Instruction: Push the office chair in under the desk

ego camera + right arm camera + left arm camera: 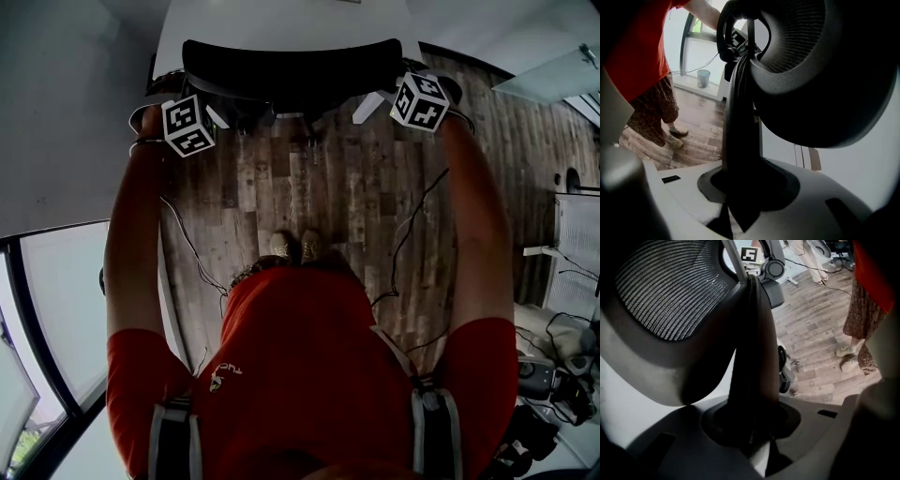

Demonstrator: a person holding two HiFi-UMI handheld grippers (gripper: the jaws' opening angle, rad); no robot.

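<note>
The office chair's black backrest (291, 70) lies at the top of the head view, against the white desk (272, 23). My left gripper (217, 114) is at the backrest's left edge and my right gripper (370, 105) at its right edge. In the left gripper view the jaws (752, 427) are closed on the dark backrest frame (754, 343), beside the mesh (670, 291). In the right gripper view the jaws (740, 187) likewise clamp the frame (739, 108), with the curved mesh back (811, 61) to the right.
Wood-plank floor (356, 197) runs between my feet (295, 246) and the chair. A glass wall with a dark frame (37, 309) is at the left. Cables and equipment (553, 375) lie at the right. The chair's wheeled base (785, 373) shows below the backrest.
</note>
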